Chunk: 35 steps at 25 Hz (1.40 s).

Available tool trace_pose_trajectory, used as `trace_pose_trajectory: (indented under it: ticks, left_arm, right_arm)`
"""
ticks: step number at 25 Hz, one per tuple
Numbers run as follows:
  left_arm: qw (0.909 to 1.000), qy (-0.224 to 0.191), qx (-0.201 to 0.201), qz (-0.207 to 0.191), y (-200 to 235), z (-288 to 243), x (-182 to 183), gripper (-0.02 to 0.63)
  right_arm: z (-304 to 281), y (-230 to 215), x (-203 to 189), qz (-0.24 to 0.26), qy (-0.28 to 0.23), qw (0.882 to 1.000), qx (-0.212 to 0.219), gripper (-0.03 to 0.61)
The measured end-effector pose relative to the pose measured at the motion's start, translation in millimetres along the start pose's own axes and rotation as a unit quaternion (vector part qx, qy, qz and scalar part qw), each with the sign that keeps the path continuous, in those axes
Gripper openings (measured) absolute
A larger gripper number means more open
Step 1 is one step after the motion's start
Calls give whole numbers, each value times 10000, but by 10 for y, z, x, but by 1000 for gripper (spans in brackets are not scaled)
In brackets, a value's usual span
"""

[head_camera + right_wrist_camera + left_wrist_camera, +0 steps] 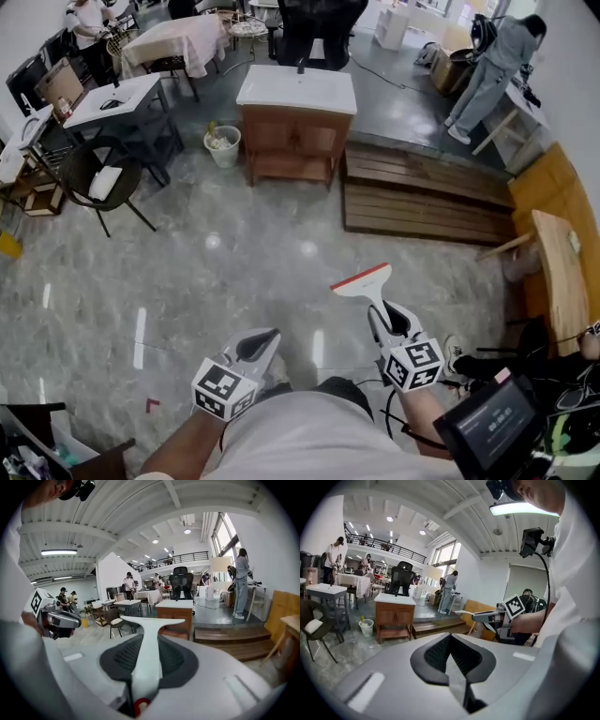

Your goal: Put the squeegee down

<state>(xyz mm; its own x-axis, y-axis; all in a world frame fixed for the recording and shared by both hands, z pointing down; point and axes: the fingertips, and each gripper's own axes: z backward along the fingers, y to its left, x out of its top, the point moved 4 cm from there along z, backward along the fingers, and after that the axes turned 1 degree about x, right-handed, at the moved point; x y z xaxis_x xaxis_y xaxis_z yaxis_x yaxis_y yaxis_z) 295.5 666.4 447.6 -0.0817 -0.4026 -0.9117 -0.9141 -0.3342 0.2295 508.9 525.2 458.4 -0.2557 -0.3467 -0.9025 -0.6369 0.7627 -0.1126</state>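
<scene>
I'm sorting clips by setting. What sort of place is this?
Likely a big open workshop or showroom hall: a freestanding wooden washbasin cabinet with white top, a low wooden plank platform, and a railed upper gallery.

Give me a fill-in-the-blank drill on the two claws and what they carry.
1. The right claw is shut on a white ___.
2. The left claw is shut and holds ___.
3. The held tool's blade end points ___ from the person.
4. Under both claws lies the glossy grey ___.

Missing words: squeegee; nothing; away; floor.
</scene>
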Motion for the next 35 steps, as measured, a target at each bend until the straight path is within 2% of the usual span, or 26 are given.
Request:
trace_pose_trajectory:
  ticks: [11,17,23,27,31,35]
  left_arm:
    - [9988,-157,240,389,1143,-192,333,8]
    - [9973,-108,583,444,1915,-459,574,8]
    - [9952,40,896,388,2787,-933,1104,8]
    - [9951,-43,965,211,3355,-1445,1571,8]
    - [9957,-207,854,280,3805,-1985,1897,8]
    - [9979,-144,595,232,4241,-2382,2125,8]
  right_arm:
    - [-1255,51,603,17,87,9998,161,100]
    - [-2205,-91,944,19,27,9991,423,100]
    - [-3298,-503,1528,-41,-58,9983,574,100]
    - [-3947,-897,1885,-26,-92,9982,587,100]
    - [-4554,-1292,2126,9,-69,9987,501,100]
    - [-5057,-1552,2293,-114,-31,9996,258,100]
